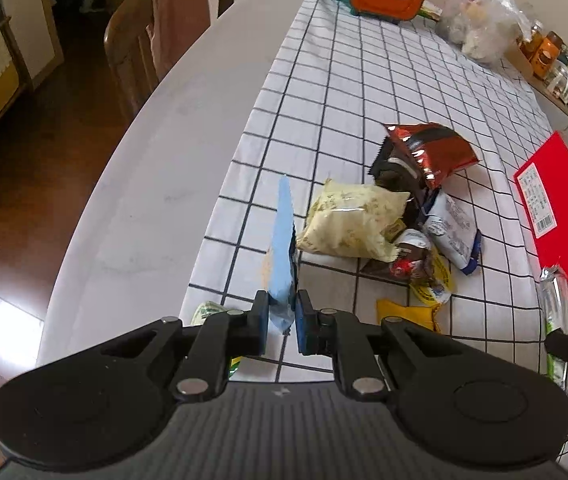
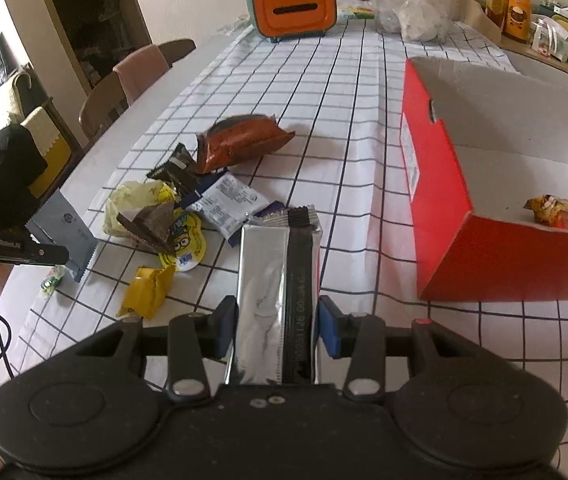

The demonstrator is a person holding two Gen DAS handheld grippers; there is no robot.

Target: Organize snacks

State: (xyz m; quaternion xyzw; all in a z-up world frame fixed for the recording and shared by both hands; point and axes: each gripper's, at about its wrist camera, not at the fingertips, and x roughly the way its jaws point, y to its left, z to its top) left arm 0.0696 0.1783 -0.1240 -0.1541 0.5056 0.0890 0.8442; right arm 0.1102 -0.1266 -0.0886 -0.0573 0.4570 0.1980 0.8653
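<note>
My left gripper [image 1: 283, 320] is shut on a light blue snack packet [image 1: 282, 256], held upright above the table's left side; the packet also shows in the right wrist view [image 2: 66, 232]. My right gripper [image 2: 278, 326] is shut on a silver snack packet [image 2: 274, 284] with a black strip, held above the checked cloth. A pile of snacks lies between them: a pale yellow bag [image 1: 350, 220], a red-brown bag [image 2: 240, 142], a white and blue packet [image 2: 228, 202], and a small yellow packet [image 2: 148, 292]. The open red box [image 2: 480, 252] stands at right with one orange snack [image 2: 560, 216] inside.
A green and orange tissue holder [image 2: 294, 6] and a clear plastic bag [image 2: 412, 0] stand at the table's far end. Jars and bottles [image 2: 518, 10] line a shelf at far right. Wooden chairs [image 2: 124, 84] stand along the left table edge [image 1: 132, 216].
</note>
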